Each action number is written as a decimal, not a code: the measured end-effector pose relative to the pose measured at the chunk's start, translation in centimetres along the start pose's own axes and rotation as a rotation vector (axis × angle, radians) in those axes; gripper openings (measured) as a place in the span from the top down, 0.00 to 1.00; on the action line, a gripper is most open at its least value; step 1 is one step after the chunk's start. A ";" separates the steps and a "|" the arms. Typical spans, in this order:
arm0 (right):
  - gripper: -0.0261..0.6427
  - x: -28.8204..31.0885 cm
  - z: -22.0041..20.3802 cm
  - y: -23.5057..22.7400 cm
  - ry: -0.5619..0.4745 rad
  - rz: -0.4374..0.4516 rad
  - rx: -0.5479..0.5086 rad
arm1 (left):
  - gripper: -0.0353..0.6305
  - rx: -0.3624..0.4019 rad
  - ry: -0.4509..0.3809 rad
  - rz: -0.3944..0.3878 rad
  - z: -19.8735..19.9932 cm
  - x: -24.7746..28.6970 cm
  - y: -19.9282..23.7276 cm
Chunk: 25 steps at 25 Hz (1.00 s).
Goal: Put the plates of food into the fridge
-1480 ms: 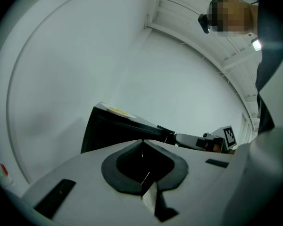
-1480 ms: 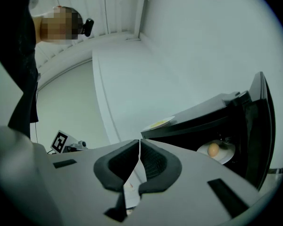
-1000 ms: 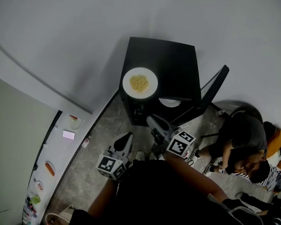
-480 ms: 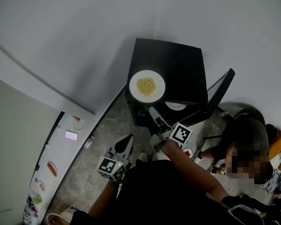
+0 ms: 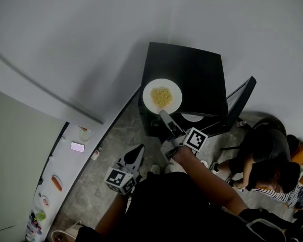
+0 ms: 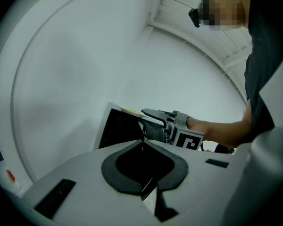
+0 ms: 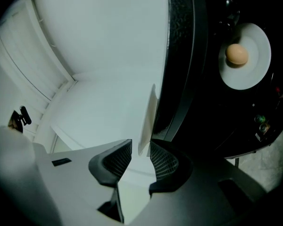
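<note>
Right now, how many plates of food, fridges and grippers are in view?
Plates of food: 2 (plate with yellow food on top of the fridge, plate with a round tan item inside it)
Fridges: 1
Grippers: 2 (left gripper, right gripper)
Total: 5

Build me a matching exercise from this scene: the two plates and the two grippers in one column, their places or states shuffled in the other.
Column one
1. white plate of yellow noodles
2. white plate with a round tan piece of food
3. left gripper
4. right gripper

Column two
A. jaws shut, nothing between them
B. inside the open black fridge
C. on top of the black fridge
D. jaws apart on either side of a plate's rim

Pairs: 1-C, 2-B, 3-A, 4-D.

Note: the right gripper's jaws have just been opening, and the rim of the noodle plate stands between them.
</note>
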State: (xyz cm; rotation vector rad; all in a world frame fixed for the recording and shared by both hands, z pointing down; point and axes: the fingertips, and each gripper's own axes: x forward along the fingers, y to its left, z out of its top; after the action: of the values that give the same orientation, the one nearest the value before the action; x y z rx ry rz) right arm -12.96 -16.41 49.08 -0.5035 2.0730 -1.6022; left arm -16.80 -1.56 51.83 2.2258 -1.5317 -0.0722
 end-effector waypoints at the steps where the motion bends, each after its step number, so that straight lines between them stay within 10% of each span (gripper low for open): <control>1: 0.79 0.2 0.0 0.0 -0.002 0.002 0.012 | 0.91 -0.007 0.001 0.002 0.0 0.0 0.1; 25: 0.91 -4.1 -3.3 0.2 0.117 -0.041 0.155 | 0.91 0.000 -0.001 0.018 -0.7 -0.5 -1.6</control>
State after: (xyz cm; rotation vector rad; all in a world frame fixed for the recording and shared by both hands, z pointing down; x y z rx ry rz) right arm -11.46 -11.51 50.14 -0.4098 2.0112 -1.8390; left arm -15.42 -0.38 51.79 2.2118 -1.5515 -0.0680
